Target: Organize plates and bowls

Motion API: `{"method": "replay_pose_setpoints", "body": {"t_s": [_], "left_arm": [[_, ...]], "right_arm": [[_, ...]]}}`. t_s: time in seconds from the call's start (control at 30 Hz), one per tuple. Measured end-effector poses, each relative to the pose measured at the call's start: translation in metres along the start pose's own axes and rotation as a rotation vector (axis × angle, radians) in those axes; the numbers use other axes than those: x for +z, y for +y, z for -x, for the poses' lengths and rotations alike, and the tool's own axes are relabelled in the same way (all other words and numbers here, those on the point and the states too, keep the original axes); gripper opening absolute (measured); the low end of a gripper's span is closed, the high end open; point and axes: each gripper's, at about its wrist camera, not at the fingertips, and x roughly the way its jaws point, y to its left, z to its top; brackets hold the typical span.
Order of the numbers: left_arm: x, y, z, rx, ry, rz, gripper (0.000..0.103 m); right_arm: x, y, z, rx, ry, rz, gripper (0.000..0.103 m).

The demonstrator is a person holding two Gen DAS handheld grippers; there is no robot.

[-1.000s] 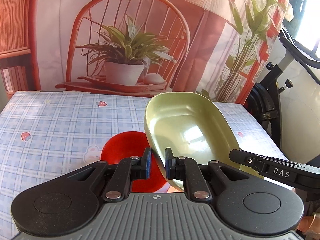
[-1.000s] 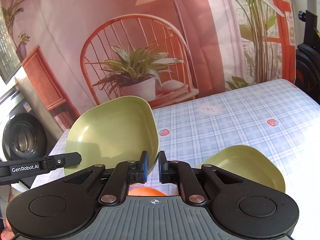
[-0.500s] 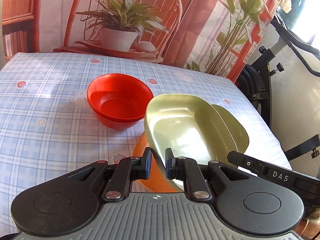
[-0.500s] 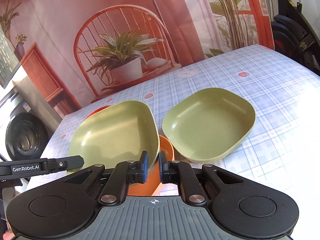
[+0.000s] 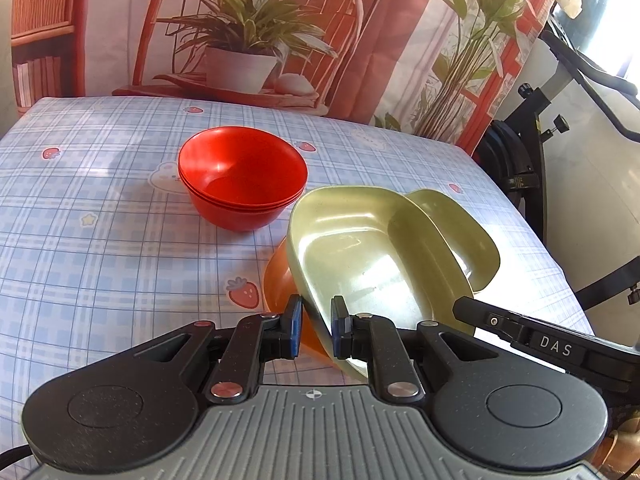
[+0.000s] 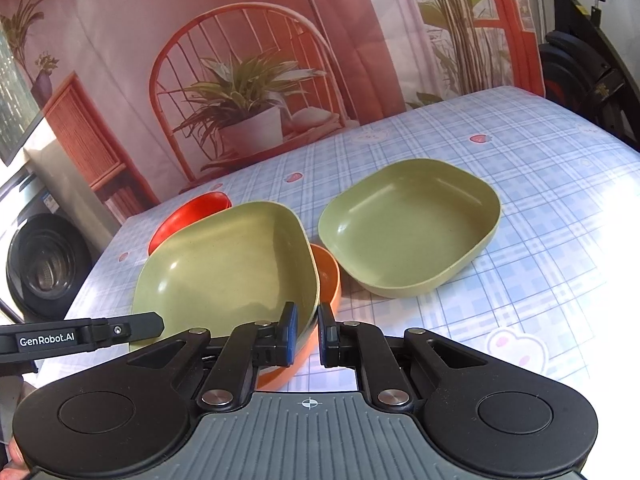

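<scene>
The held green plate (image 5: 360, 264) looks like glossy plastic with a faint speckle. The stacked red bowls (image 5: 240, 176) are smooth and shiny. The checked tablecloth (image 5: 100, 240) looks like slightly sheeny cloth. The fingers (image 5: 294, 328) carry matt blue pads.

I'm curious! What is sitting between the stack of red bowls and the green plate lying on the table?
The held green plate, gripped at its rim by both grippers, with an orange bowl under it. The right wrist view shows this best.
</scene>
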Motion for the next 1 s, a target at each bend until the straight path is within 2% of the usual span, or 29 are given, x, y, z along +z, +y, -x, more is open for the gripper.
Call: {"method": "replay_pose_setpoints", "body": {"t_s": [0.8, 1.0], "left_arm": [[-0.006, -0.001, -0.004, 0.010, 0.003, -0.002, 0.017], [-0.007, -0.004, -0.006, -0.028, 0.034, -0.011, 0.020]], "right_arm": [[0.003, 0.002, -0.010, -0.007, 0.011, 0.028, 0.010], [0.015, -0.001, -0.023, -0.036, 0.012, 0.064, 0.008]]}}
